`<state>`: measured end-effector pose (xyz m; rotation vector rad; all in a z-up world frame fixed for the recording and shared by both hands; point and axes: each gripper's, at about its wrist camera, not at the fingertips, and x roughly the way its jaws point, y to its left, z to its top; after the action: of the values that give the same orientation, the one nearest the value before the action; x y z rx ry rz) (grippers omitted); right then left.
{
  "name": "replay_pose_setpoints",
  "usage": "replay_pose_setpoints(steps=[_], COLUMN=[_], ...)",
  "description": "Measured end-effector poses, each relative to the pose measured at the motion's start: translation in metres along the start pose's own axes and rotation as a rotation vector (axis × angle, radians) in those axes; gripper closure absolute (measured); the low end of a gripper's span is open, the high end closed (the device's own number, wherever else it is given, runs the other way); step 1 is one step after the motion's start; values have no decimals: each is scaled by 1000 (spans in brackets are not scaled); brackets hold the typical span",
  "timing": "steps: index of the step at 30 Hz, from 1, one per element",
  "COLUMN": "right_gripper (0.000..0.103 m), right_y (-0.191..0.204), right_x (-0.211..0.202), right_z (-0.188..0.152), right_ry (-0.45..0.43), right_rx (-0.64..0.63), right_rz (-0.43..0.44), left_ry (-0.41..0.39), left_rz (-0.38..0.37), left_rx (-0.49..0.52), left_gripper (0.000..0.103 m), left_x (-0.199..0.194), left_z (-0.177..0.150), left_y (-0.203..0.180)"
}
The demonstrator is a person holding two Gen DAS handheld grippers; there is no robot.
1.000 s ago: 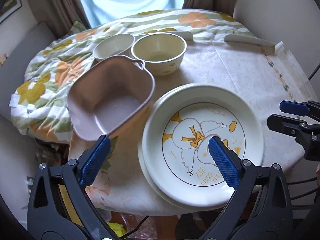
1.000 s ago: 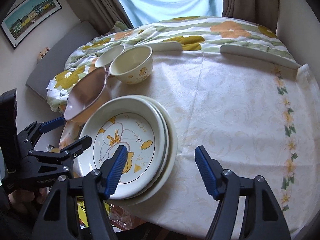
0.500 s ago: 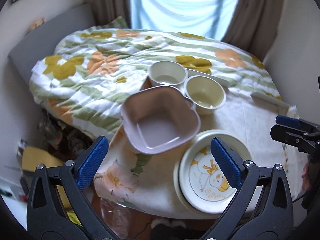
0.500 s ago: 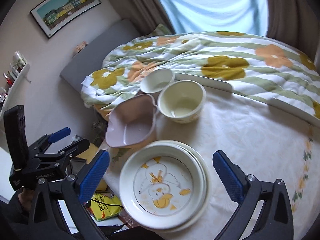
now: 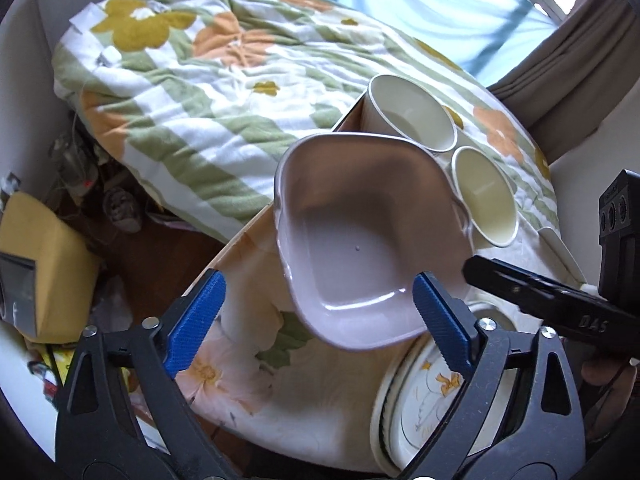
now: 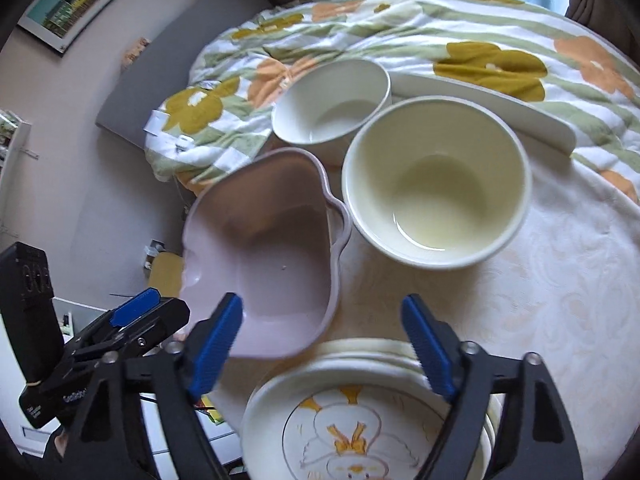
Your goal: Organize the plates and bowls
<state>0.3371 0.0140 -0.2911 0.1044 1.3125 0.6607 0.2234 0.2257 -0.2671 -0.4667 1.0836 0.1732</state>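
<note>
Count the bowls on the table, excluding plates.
3: pink square bowl at the table edge, tilted; large cream bowl right of it; smaller white bowl behind both. None seem hidden.

pink bowl (image 6: pixel 276 248): tilted, at table edge | two cream bowls (image 6: pixel 436 184) (image 6: pixel 332 100): upright, behind it | duck plates (image 6: pixel 352 432): stacked, in front

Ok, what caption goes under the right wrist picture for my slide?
Open right tool closing over pink dish, cream bowl and duck plate.

Home bdrm: floral quilt (image 5: pixel 208 92), curtains (image 5: pixel 568 80)
</note>
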Motion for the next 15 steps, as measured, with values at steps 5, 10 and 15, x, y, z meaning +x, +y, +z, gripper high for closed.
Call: replay_pose_setpoints(steps=[5, 10, 15], right_gripper=[49, 72, 90], right_y=[0, 1, -4], right_x=[25, 40, 45], right_z=[9, 19, 21], right_ry=[27, 43, 46], right_rx=[8, -8, -7], right_rz=[-11, -37, -60], left_ry=[48, 78, 89], left_rz=[-8, 6, 29], left_rx=[-6, 27, 49], left_gripper=[29, 54, 84], left_x=[30, 49, 57], left_z=[12, 18, 18], left_y=[4, 0, 2])
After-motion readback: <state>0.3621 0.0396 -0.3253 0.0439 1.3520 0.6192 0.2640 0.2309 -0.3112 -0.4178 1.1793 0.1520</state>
